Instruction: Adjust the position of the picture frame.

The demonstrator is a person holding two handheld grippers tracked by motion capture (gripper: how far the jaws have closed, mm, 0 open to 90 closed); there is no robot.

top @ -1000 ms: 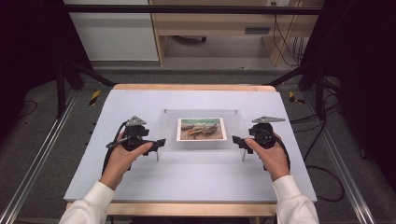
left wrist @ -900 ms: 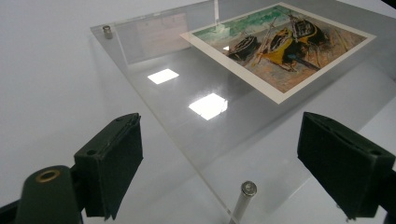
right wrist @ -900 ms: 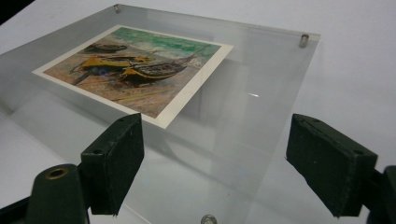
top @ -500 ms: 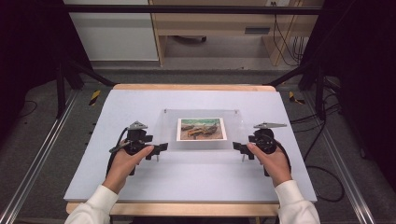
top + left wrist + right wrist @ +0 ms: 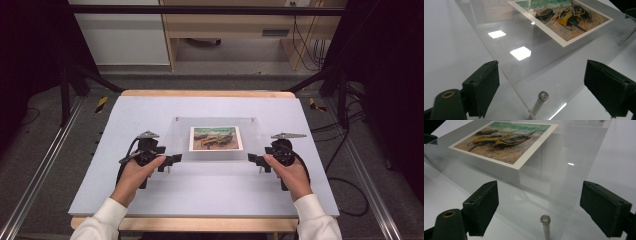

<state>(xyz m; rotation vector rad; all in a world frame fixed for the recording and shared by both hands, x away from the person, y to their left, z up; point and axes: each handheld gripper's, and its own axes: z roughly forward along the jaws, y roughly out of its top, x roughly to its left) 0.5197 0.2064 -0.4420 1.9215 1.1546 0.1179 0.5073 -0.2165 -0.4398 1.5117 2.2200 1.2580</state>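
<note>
A clear acrylic sheet (image 5: 177, 137) stands on short metal pins over the table, with a painted picture of boats (image 5: 216, 138) in its middle. My left gripper (image 5: 175, 160) is open at the sheet's near left corner. In the left gripper view its jaws (image 5: 546, 87) straddle that corner and a pin (image 5: 541, 98) without touching them, and the picture (image 5: 566, 17) lies beyond. My right gripper (image 5: 252, 159) is open at the near right corner. In the right gripper view its jaws (image 5: 544, 207) stand either side of another pin (image 5: 545, 222), with the picture (image 5: 504, 140) farther off.
The pale blue tabletop (image 5: 150, 110) has a wooden front edge (image 5: 200, 223). Metal rails (image 5: 35, 180) run along both sides on the floor. A wooden bench (image 5: 235, 25) and cables (image 5: 345, 165) lie behind and to the right.
Both grippers have shifted slightly toward the table's near edge. The acrylic sheet and picture have not moved.
</note>
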